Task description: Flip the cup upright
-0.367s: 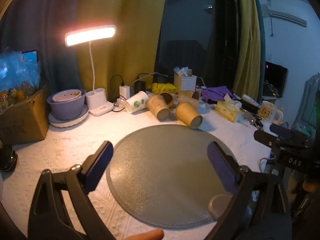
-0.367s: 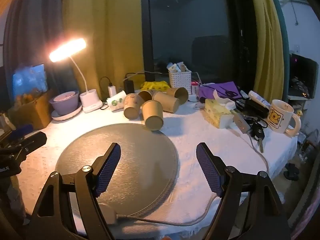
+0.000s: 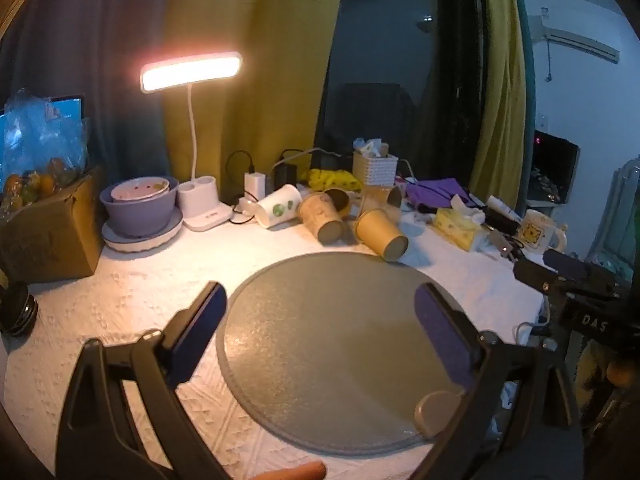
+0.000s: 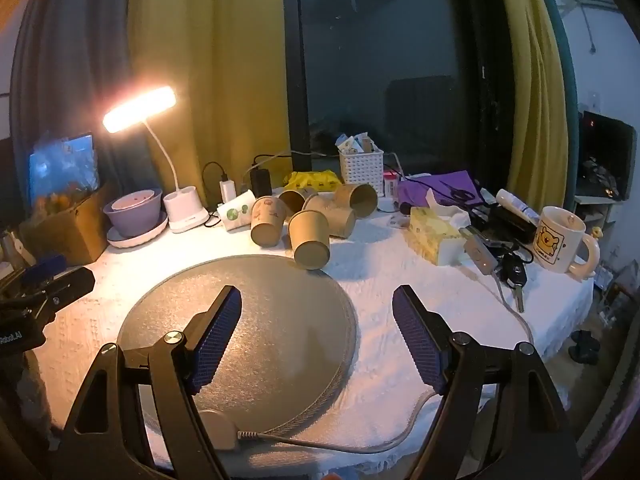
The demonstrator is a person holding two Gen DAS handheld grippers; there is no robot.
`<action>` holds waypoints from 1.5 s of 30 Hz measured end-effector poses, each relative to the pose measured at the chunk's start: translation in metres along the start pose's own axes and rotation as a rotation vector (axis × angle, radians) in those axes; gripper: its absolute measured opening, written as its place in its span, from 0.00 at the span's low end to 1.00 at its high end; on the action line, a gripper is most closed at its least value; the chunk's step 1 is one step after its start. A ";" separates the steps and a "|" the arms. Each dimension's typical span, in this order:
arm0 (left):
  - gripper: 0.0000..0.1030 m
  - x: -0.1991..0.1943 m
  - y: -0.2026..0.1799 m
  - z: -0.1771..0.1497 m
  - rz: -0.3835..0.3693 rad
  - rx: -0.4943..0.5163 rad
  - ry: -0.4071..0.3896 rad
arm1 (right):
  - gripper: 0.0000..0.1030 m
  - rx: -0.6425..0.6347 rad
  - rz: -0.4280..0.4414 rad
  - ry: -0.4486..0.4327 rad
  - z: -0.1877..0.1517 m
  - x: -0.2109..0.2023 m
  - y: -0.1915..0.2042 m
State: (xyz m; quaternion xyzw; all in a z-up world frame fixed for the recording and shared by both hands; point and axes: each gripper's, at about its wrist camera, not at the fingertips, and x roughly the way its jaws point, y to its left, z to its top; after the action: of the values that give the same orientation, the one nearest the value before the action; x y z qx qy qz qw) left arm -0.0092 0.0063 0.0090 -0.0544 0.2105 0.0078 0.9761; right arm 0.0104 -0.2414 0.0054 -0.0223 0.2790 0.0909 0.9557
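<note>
Left wrist view – left gripper (image 3: 320,320): I see my jaws spread wide, gripping nothing, hanging over the near part of the round grey mat (image 3: 328,340).
Left wrist view – brown paper cup (image 3: 380,234): it lies on its side at the mat's far edge, base turned toward me, well apart from my fingers.
Left wrist view – neighbours: a second brown cup (image 3: 322,216) lies just left of it; a white cup with green dots (image 3: 278,210) lies further left, also tipped over.
Left wrist view – clutter: a lit desk lamp (image 3: 191,70), a purple bowl (image 3: 138,210) on a white plate, a cardboard box (image 3: 48,232) at left, a tissue box (image 3: 456,228).
Left wrist view – right gripper (image 3: 560,276): only its dark fingers show at the right edge.

Right wrist view – right gripper (image 4: 318,332): jaws wide apart and empty, straddling the mat's right edge (image 4: 348,320).
Right wrist view – brown paper cup (image 4: 310,238): on its side, base nearest me, touching the mat's far rim.
Right wrist view – behind it: more brown cups lie tumbled together – one with its mouth open toward me (image 4: 360,200).
Right wrist view – right side: a white bear mug (image 4: 560,246) stands upright, car keys (image 4: 514,276) near it.
</note>
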 end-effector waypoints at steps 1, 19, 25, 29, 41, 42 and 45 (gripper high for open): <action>0.93 -0.001 -0.001 0.000 0.000 -0.002 -0.004 | 0.78 -0.001 0.001 0.001 0.000 0.001 0.000; 0.93 -0.006 -0.006 0.001 -0.012 0.012 -0.014 | 0.78 -0.009 0.000 -0.001 0.002 -0.001 0.005; 0.93 -0.006 -0.010 0.000 -0.014 0.016 -0.016 | 0.78 -0.009 0.002 -0.002 0.002 -0.001 0.004; 0.93 -0.006 -0.011 0.000 -0.015 0.016 -0.016 | 0.78 -0.009 0.002 -0.001 0.003 -0.001 0.004; 0.93 -0.006 -0.014 -0.001 -0.015 0.019 -0.016 | 0.78 -0.011 0.003 -0.004 0.003 -0.002 0.004; 0.93 -0.006 -0.015 -0.001 -0.015 0.019 -0.016 | 0.78 -0.011 0.003 -0.004 0.003 -0.001 0.004; 0.93 -0.006 -0.016 -0.001 -0.015 0.019 -0.016 | 0.78 -0.010 0.003 -0.004 0.003 -0.001 0.005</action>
State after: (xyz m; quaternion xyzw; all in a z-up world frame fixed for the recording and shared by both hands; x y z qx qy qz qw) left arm -0.0147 -0.0092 0.0121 -0.0468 0.2021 -0.0009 0.9782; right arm 0.0100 -0.2368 0.0086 -0.0266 0.2766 0.0939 0.9560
